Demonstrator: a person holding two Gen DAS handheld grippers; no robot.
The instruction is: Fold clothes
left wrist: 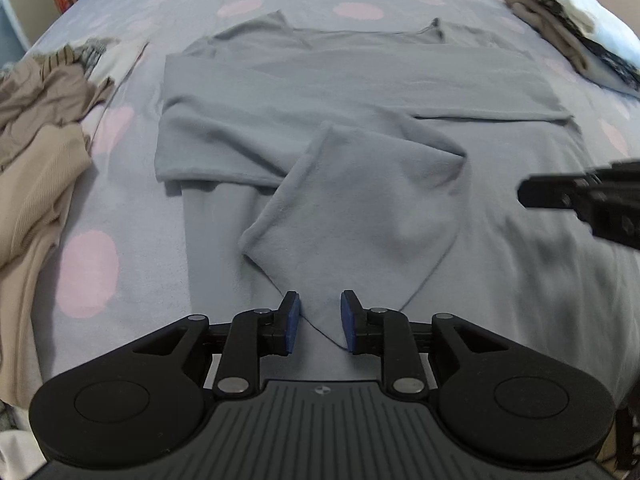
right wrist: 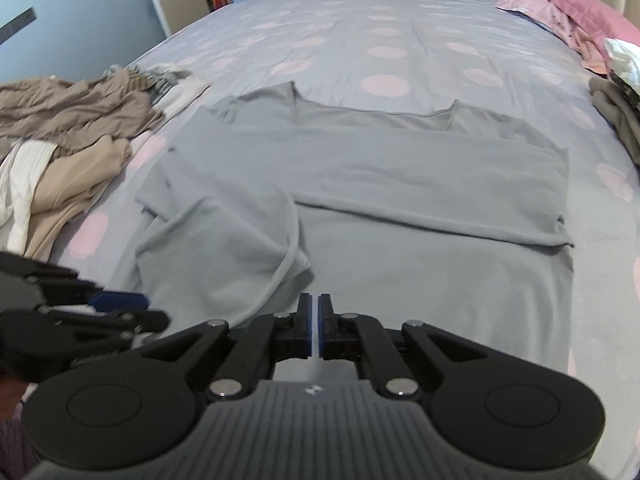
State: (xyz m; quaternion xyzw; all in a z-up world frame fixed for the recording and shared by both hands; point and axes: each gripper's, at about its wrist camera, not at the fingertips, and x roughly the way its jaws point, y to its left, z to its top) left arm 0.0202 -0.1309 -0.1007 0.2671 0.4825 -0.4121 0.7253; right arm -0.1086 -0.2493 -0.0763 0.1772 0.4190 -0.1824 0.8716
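Note:
A grey long-sleeved top (left wrist: 360, 92) (right wrist: 400, 168) lies spread flat on the bed, neckline at the far side. One sleeve (left wrist: 360, 200) (right wrist: 224, 240) is folded in across its body. My left gripper (left wrist: 320, 320) (right wrist: 152, 310) is open at the near hem, and a corner of the grey cloth lies between its blue pads (left wrist: 292, 320). My right gripper (right wrist: 318, 328) (left wrist: 536, 196) is shut at the near hem further right, with a thin pale strip of cloth showing between its pads.
The bed (right wrist: 380, 40) has a lilac sheet with pink dots. A heap of beige and white clothes (left wrist: 36, 152) (right wrist: 72, 140) lies to the left. Stacked clothes (left wrist: 568, 36) and pink pillows (right wrist: 580, 12) are at the far right. Cupboards stand beyond the bed.

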